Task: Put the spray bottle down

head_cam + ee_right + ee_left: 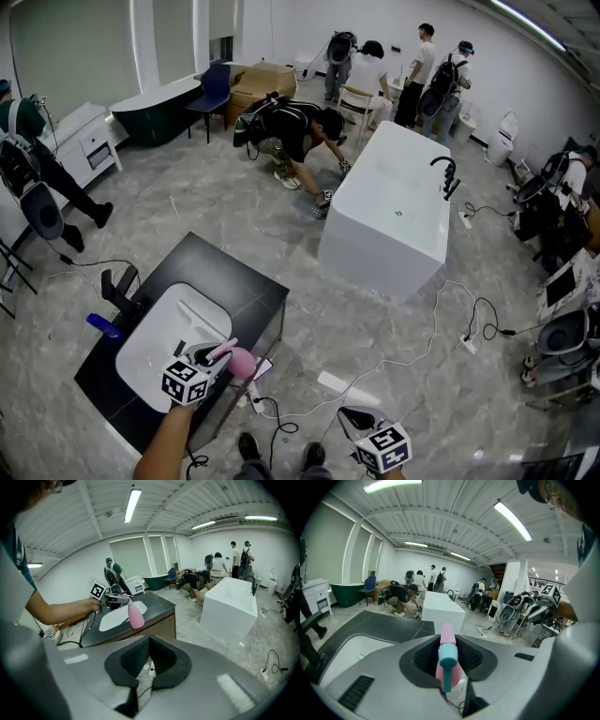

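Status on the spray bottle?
Left gripper shut on spray bottle, held above counter by sink. Right gripper shut, empty. Faucet, blue item beyond sink, clear of it.

We count one spray bottle (240,362); two grippers, left gripper (217,355) and right gripper (353,417); two bathtubs, white bathtub (373,264) centre right, green bathtub (161,116) upper left; one basin (155,342).

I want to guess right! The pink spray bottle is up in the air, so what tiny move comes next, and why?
Probably lower the left gripper until the pink spray bottle stands on the dark counter beside the sink: its jaws grip the bottle, tilted in the air near the counter's edge.
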`<state>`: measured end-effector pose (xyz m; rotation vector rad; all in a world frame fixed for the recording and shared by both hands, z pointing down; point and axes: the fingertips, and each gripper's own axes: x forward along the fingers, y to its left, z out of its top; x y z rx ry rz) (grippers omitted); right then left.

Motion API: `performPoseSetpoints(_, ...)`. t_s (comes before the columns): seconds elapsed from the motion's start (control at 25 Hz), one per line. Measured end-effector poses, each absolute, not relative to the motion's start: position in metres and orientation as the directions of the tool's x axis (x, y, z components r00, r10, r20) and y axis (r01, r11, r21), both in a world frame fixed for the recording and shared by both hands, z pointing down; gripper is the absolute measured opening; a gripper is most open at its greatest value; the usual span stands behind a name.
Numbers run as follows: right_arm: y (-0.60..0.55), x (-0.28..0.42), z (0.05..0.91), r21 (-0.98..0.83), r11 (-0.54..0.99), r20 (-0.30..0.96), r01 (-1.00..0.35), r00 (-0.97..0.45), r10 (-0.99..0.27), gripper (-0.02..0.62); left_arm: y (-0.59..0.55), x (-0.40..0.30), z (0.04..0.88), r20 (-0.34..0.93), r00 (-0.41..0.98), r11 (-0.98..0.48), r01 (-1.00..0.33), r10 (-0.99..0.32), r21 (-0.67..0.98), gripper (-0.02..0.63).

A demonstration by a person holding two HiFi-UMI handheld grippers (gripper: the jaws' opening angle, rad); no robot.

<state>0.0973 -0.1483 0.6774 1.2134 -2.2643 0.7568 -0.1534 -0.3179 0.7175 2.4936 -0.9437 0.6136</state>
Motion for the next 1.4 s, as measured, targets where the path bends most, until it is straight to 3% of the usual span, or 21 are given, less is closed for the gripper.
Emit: performPoseSetpoints(1.4,-0.174,0.105,0.704,-0.288,0.446,0.649,-0.848,-0.515,-0.560,0.011,-0.353,-0.131,0.715,0.507,0.675,-0.687,-0.698,-0.536,0.203,0.091)
